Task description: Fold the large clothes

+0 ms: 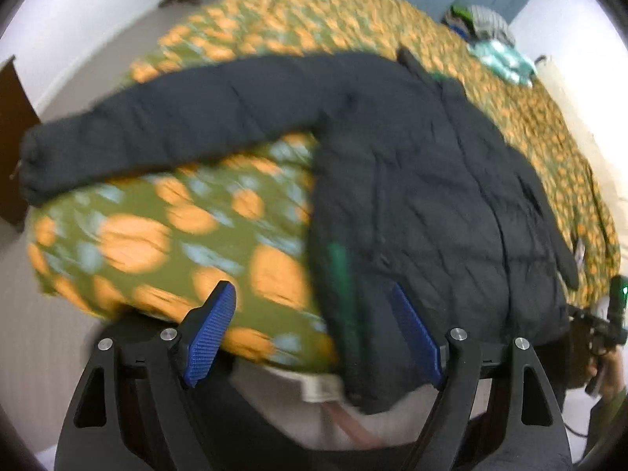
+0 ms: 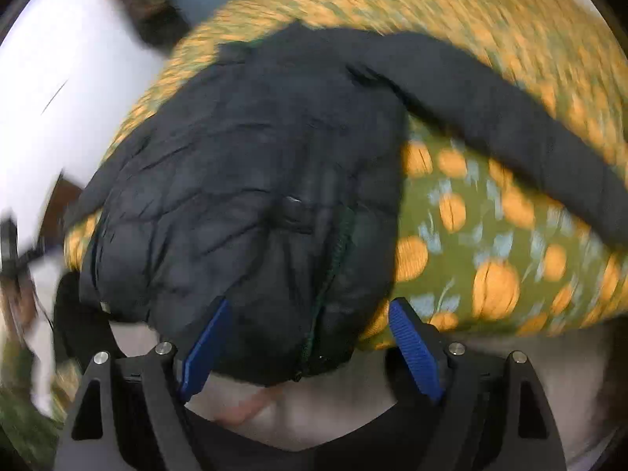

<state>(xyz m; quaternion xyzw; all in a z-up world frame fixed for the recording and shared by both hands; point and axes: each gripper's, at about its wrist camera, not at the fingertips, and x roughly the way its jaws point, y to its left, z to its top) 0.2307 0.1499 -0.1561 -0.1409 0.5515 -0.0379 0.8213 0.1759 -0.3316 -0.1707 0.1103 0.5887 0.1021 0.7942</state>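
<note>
A black puffer jacket [image 1: 412, 180] lies spread on a bed, front up, its hem at the near edge. One sleeve [image 1: 157, 125] stretches out to the left, and a strip of green lining [image 1: 337, 274] shows along the jacket's side edge. My left gripper [image 1: 310, 288] is open above that lower corner, pads apart and pressing on nothing. In the right wrist view the jacket [image 2: 255, 149] fills the middle, its zipper [image 2: 333, 255] runs down to the hem, and the other sleeve [image 2: 510, 117] reaches right. My right gripper [image 2: 310, 303] is open over the hem beside the zipper.
The bedspread [image 1: 137, 243] is green with orange pumpkins and covers the whole bed. A pile of other clothes [image 1: 494, 39] sits at its far corner. Brown furniture [image 1: 11, 137] stands at the left by a white wall. A hand [image 1: 604, 373] shows at the right edge.
</note>
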